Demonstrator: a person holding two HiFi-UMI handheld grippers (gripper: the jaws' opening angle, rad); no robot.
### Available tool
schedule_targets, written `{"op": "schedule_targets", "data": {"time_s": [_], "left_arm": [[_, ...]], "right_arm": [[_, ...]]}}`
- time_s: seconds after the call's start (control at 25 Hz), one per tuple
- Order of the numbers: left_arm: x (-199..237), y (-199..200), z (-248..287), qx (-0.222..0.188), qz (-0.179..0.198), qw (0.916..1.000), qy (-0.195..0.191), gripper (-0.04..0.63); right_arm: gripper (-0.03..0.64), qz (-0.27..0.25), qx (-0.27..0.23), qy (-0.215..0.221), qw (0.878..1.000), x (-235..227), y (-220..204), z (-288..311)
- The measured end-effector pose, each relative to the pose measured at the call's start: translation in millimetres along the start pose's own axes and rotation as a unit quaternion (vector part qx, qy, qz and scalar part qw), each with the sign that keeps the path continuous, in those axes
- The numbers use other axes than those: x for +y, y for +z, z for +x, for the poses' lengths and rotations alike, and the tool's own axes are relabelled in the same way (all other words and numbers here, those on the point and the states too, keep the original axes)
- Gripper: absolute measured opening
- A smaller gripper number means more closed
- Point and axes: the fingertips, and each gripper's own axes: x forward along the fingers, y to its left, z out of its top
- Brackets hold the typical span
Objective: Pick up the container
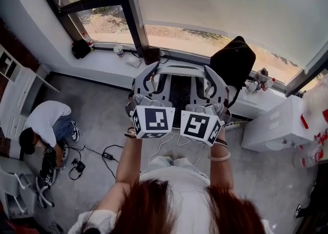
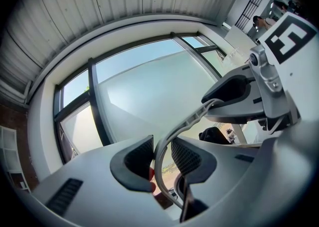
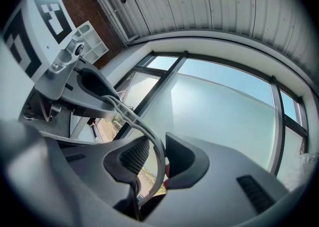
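The grey floor [image 1: 107,115] carries a crouching person [image 1: 48,122] near its left edge. Black cables [image 1: 95,151] and a small adapter [image 1: 80,166] lie just beside the person. A white cabinet [image 1: 277,125] stands at the right edge. On the far sill [image 1: 105,63] rest a bag [image 1: 80,49] and a cup [image 1: 119,50].

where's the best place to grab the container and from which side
By its thin loop handles, one on each side: come in level from the near side, pinching across the loop. The left claw and right claw hold the container so, which balances it.
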Motion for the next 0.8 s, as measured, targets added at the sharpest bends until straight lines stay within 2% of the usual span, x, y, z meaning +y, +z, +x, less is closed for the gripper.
{"op": "schedule_targets", "data": {"time_s": [0.8], "left_arm": [[25.2,-10.9,-5.3,-0.01,-0.007,0.9999,-0.003,0.121]], "right_arm": [[0.11,0.001,0.012,-0.011,1.0,20.3,18.3,7.0]]}}
